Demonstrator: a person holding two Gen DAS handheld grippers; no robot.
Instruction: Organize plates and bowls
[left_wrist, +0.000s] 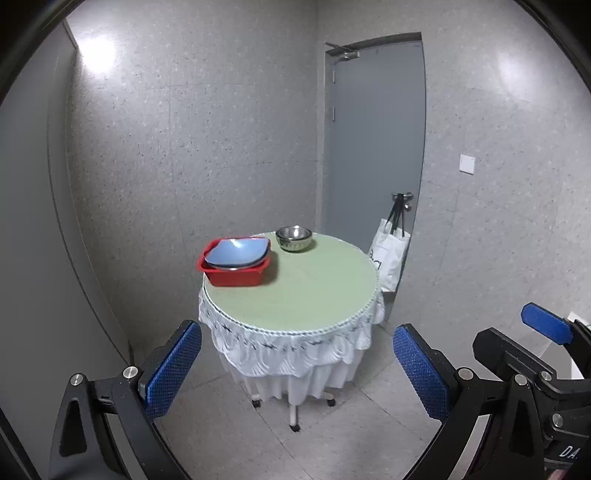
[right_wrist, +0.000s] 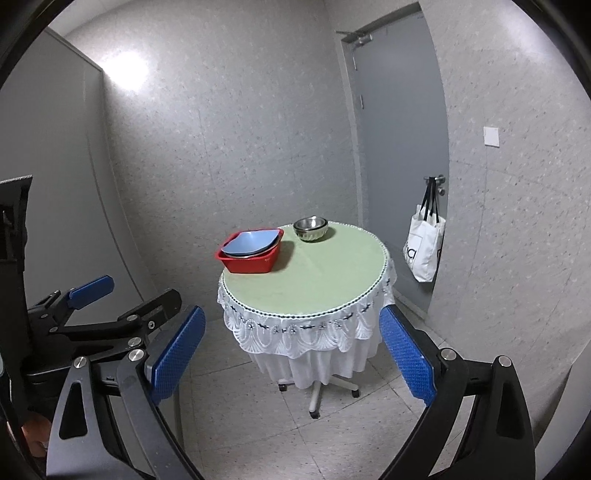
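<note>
Steel bowls (left_wrist: 294, 238) sit nested beside the red basin (left_wrist: 234, 268) on the desk (left_wrist: 295, 295), stacked compactly; left gripper (left_wrist: 297, 373) and right gripper (right_wrist: 291, 356) both released, empty.

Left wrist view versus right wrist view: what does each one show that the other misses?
Only the left wrist view shows the right gripper from the side, low on the right, jaws apart. Only the right wrist view shows the left gripper from the side, low on the left, and a dark panel at the left edge. Both share the round table, the red bin holding blue plates, the steel bowls beside it, the door and the white tote bag hanging from its handle.
</note>
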